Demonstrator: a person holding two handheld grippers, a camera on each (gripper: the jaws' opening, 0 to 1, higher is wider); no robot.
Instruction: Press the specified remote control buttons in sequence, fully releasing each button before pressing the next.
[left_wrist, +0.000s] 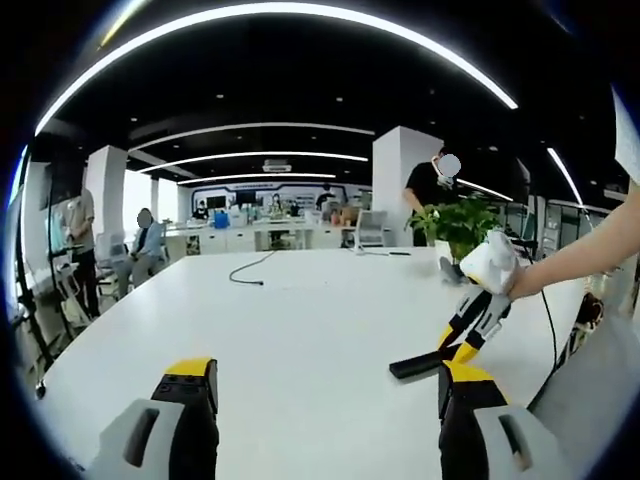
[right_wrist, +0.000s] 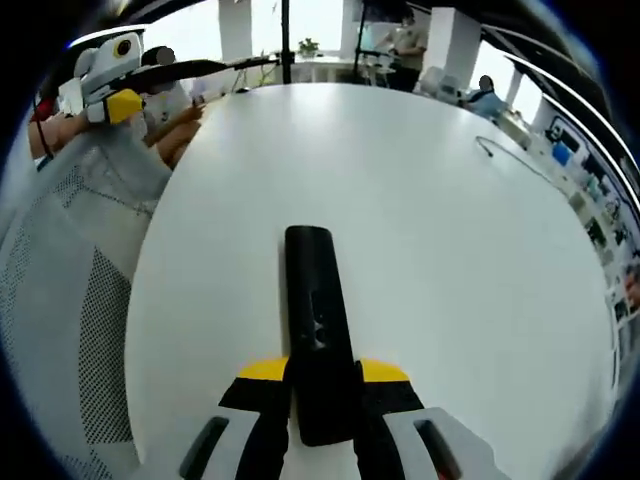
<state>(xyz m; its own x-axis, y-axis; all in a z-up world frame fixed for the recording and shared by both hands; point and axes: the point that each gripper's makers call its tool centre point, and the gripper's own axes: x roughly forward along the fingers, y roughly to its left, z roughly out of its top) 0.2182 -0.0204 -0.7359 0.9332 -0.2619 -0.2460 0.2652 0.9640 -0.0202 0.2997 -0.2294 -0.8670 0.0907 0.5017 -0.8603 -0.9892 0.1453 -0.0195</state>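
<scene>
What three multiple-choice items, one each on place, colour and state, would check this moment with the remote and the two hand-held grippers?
1. Where is the black remote?
A. between the jaws of the right hand-held gripper, above the white table
B. lying flat at the table's far edge
C. inside a drawer

2. What colour are the pads at the jaw tips of the left hand-held gripper?
A. red
B. yellow
C. blue

3. How do the left hand-held gripper's jaws stand?
A. shut on the remote
B. shut on a cable
C. apart, with nothing between them

Answers:
1 A: the right gripper view shows the remote running up from between the two jaws, which close on its sides.
2 B: the left gripper view shows yellow tips on both jaws.
3 C: bare table shows between the two jaws.
</scene>
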